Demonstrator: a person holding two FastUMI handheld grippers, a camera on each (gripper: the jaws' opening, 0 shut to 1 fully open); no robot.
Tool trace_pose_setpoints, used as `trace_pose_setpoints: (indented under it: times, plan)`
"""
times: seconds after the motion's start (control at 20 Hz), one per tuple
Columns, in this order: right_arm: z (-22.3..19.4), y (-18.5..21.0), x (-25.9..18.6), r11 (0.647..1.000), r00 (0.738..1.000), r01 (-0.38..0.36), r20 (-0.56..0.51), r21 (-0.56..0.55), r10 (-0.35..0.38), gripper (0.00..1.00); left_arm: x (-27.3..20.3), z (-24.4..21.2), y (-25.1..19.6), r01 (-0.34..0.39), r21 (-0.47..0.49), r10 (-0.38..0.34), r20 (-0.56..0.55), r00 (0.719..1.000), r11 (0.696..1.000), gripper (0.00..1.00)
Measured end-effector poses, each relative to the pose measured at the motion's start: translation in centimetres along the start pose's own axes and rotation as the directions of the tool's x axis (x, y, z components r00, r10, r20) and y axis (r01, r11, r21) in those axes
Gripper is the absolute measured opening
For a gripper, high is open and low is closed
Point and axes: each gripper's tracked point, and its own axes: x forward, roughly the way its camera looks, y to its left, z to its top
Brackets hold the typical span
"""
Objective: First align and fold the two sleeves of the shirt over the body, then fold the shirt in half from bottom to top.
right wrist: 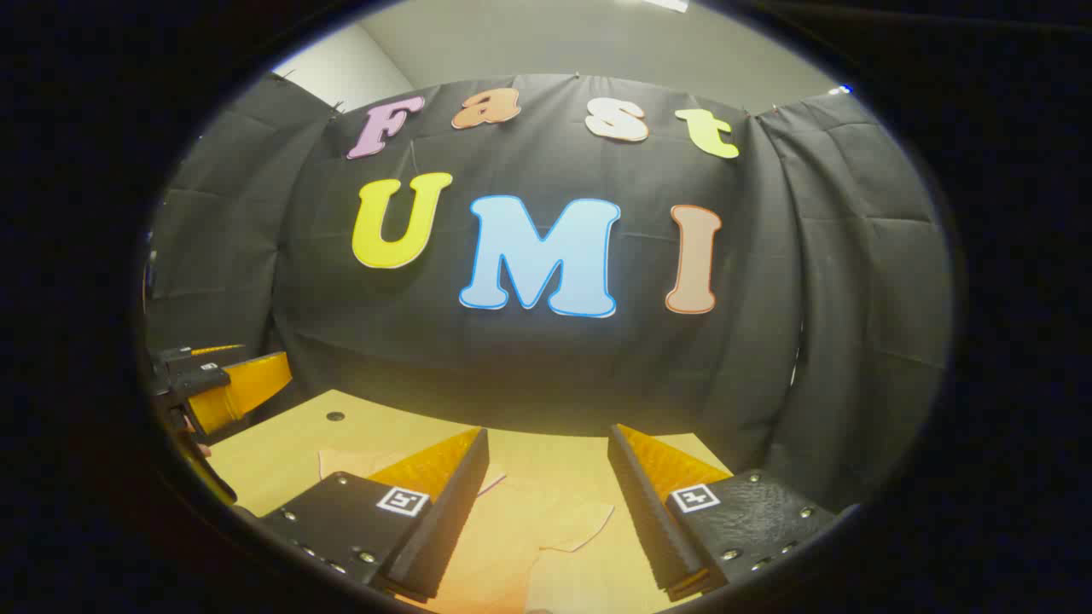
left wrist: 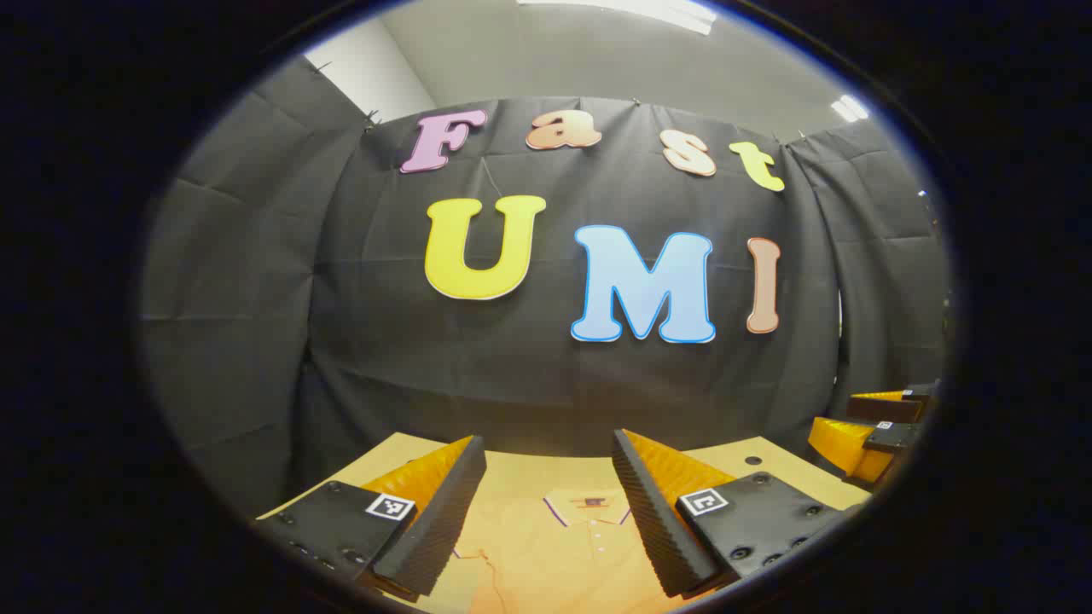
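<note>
An orange polo shirt [left wrist: 554, 546] lies flat on the wooden table [left wrist: 768, 460], its collar and button placket toward the far edge. My left gripper [left wrist: 546, 452] hovers above the collar area, open, with nothing between its fingers. In the right gripper view, the shirt's sleeve and shoulder [right wrist: 554, 524] lie on the table [right wrist: 281, 452] below my right gripper [right wrist: 546, 443], which is open and holds nothing. The right gripper [left wrist: 870, 426] appears at the right edge of the left gripper view. The left gripper [right wrist: 230, 384] appears at the left edge of the right gripper view.
The black cloth wall [left wrist: 512, 367] stands close behind the table's far edge. A small round hole [right wrist: 335, 417] marks the tabletop near its far left corner. Bare wood lies around the shirt on both sides.
</note>
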Motion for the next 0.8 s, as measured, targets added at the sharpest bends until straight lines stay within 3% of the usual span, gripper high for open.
trace_pose_setpoints:
  times: [0.8]
  plan:
    - [-0.67, 0.75, -0.67, 1.000, 1.000, -0.012, -0.024, 0.000, 0.012, 0.88, -0.23, -0.02, 0.10, -0.006, 0.005, 0.006, -0.008, 1.000, 1.000, 0.96]
